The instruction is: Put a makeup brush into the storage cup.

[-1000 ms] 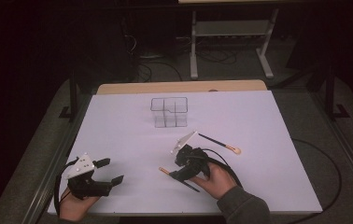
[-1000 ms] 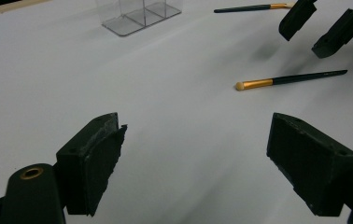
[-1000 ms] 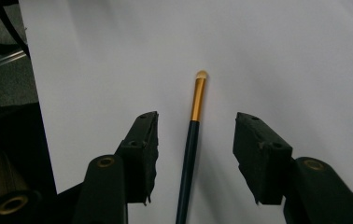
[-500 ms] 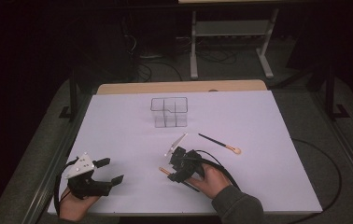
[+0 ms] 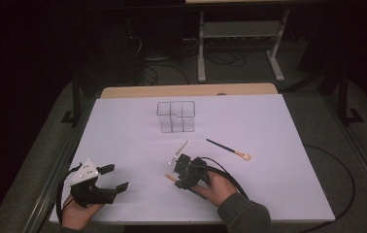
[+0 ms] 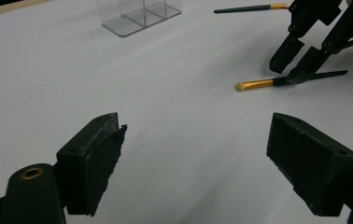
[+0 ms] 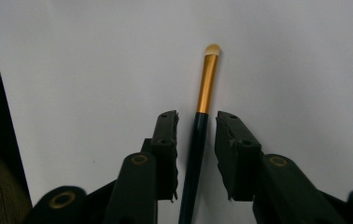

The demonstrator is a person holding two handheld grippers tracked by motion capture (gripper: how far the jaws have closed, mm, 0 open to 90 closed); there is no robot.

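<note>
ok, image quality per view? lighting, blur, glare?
High view: white table sheet evenly lit, surroundings dark. Left gripper view: near black jaws soft, clear plastic divided box glints. Right gripper view: gold-ferruled dark-handled brush sharp, faint shadows.

We are looking at a lab or recording room rather than a home. A desk [image 5: 288,145] is lying under a plain white sheet, with a wooden edge showing at the far side. Grey carpet is running around it, cables [image 5: 157,73] are trailing across the floor, and a metal stand [image 5: 240,36] is standing behind in the dark. The room around the desk is staying unlit.
</note>
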